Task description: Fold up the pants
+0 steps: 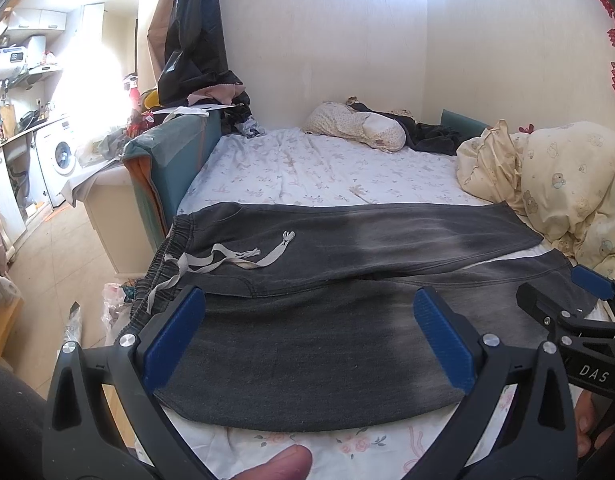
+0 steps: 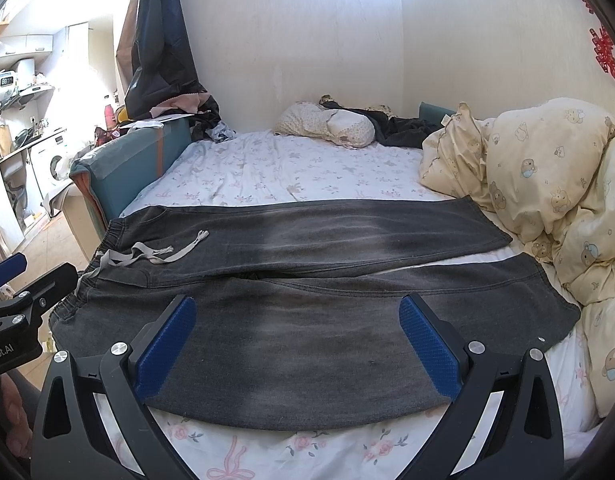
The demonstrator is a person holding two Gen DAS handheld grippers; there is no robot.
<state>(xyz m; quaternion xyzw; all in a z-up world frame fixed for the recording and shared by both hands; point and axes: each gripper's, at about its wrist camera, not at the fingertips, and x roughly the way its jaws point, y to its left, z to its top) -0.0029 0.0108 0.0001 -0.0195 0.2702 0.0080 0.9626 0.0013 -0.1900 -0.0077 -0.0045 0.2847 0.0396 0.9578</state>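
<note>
Pants [image 1: 347, 248] of dark grey, washed-looking fabric lie spread flat across the near part of the bed [image 1: 315, 168], waistband to the left by the bed's edge and both legs running to the right. The far leg lies straight; the near leg angles slightly away from it, so a thin strip of sheet shows between them toward the cuffs. A pale drawstring [image 1: 227, 258] lies loose in loops on the front just inside the elastic waistband.

The left claw [image 1: 307, 340] hangs over the near leg close to the waist, its blue-padded fingers [image 1: 173, 336] spread wide apart and gripping nothing. The right claw [image 2: 303, 344] hangs over the same leg further along, likewise wide apart and empty, blue fingers [image 2: 429, 346] on either side of bare fabric. Whether either claw touches the cloth cannot be told.

The cuffs end just beside a crumpled cream duvet [image 2: 547, 184] with a bear print. A floral pillow [image 1: 355, 124] sits at the far end by the wall, and a washing machine [image 1: 61, 156] stands across the room to the left.
</note>
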